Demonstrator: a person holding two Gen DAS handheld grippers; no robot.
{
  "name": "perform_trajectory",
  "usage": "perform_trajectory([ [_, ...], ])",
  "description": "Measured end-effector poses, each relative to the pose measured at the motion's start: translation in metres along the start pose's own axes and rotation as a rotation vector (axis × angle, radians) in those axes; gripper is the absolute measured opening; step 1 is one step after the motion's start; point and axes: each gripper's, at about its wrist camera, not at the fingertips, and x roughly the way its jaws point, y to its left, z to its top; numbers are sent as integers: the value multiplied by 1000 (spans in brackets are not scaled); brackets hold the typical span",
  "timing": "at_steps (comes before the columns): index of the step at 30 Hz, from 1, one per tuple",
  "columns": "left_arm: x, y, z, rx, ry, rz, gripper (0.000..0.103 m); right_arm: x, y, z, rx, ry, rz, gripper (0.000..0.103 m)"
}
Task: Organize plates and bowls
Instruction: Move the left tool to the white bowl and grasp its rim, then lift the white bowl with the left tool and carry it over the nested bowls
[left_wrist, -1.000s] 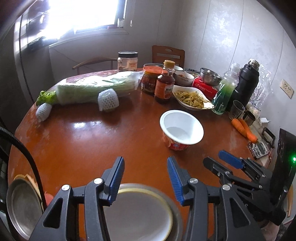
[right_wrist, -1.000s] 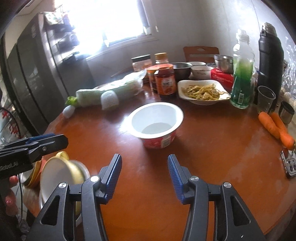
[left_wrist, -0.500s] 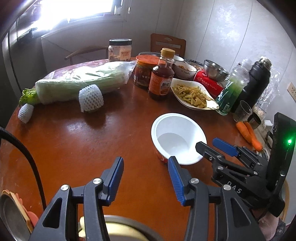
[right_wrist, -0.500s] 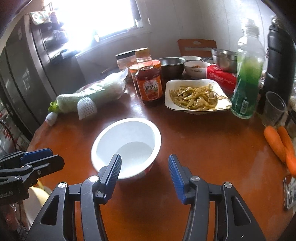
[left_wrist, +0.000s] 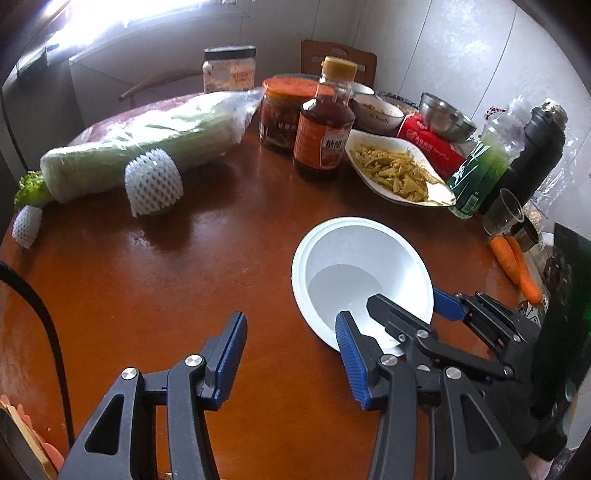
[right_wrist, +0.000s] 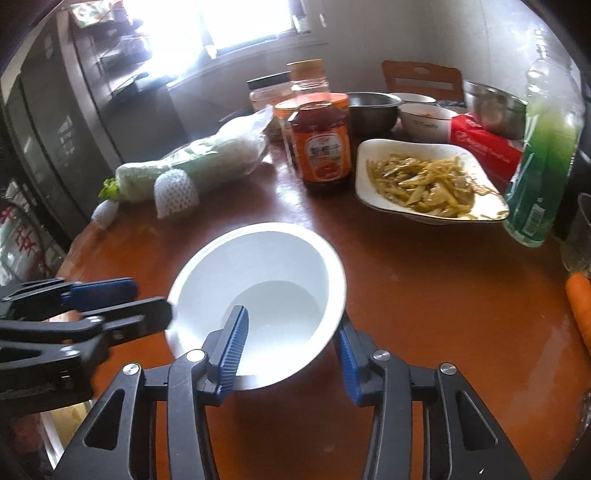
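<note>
A white disposable bowl (left_wrist: 354, 266) (right_wrist: 258, 273) with a red outside stands empty on the round wooden table (left_wrist: 184, 280). My right gripper (right_wrist: 291, 343) (left_wrist: 406, 299) straddles the bowl's near right wall, with one finger inside the bowl and the other outside it. Its jaws are closing and the pads stand apart from the wall. My left gripper (left_wrist: 291, 354) (right_wrist: 147, 301) hangs open and empty over bare wood just left of the bowl. A white plate of yellow vegetable strips (left_wrist: 395, 170) (right_wrist: 428, 181) lies behind the bowl.
At the back stand a sauce bottle (left_wrist: 325, 122), jars, steel bowls (left_wrist: 447, 118), a ceramic bowl (left_wrist: 376, 110), a red box, a green bottle (left_wrist: 484, 158), a black flask and a cup. A wrapped cabbage (left_wrist: 147, 144) lies left and carrots (left_wrist: 517, 266) lie right. A plate edge (left_wrist: 18, 428) shows at the lower left.
Both grippers moved forward and down over the table to the white bowl. The right gripper's fingers came around the bowl's wall. The stacked plates slid out of the bottom of both views.
</note>
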Motion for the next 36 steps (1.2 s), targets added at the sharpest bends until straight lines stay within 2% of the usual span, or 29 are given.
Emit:
perform_trajectory([
  [2,3,2,0,-9,9,-6,50,-1,1,-2,-4,0,-3,42],
  [7,13,4,0,-33,44,-53,50,-2,5,-7,-9,7,17,41],
  [9,16,4,1,-42,51,-73,50,-3,9,-8,-12,12,47,40],
  [13,17,5,-1,-45,60,-99,40,-4,16,-12,-21,19,61,40],
  [17,7,8,-2,-56,38,-126,38,-7,20,-13,-28,19,46,40],
  [36,-72,28,-31,-64,-105,-119,38,-65,77,-16,-101,-82,46,40],
])
